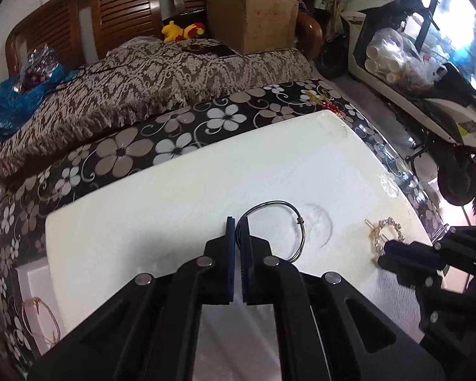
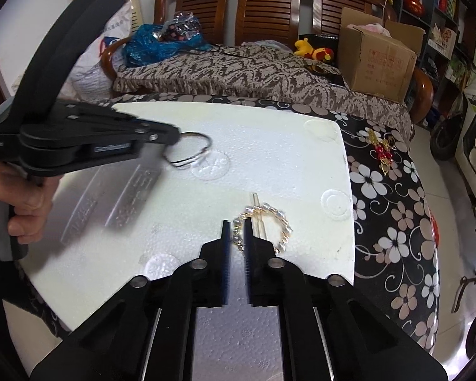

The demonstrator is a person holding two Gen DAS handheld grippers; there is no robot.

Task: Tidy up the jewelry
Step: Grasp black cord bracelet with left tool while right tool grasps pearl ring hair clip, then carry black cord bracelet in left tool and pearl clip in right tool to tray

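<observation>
**Two bangles gripped on the foam board**

While both grippers are angled down over the white foam board (image 1: 174, 190), each is closed on a piece of jewelry. The silver bangle (image 1: 298, 222) is clamped by the left gripper (image 1: 236, 225) at its near-left edge, the fingers nearly together on the thin wire; in the right wrist view the ring is seen blurred at the gripper's tip, over a round dent in the board. The pearl bangle (image 2: 279, 222), gold with pale beads, is pinched by the right gripper (image 2: 237, 228) at its left rim, near the board's right edge. A hand (image 2: 19, 203) is seen on the left gripper's handle. A red and gold piece (image 2: 382, 152) lies apart on the flowered cloth (image 2: 390, 209), beyond the board's right side
</observation>
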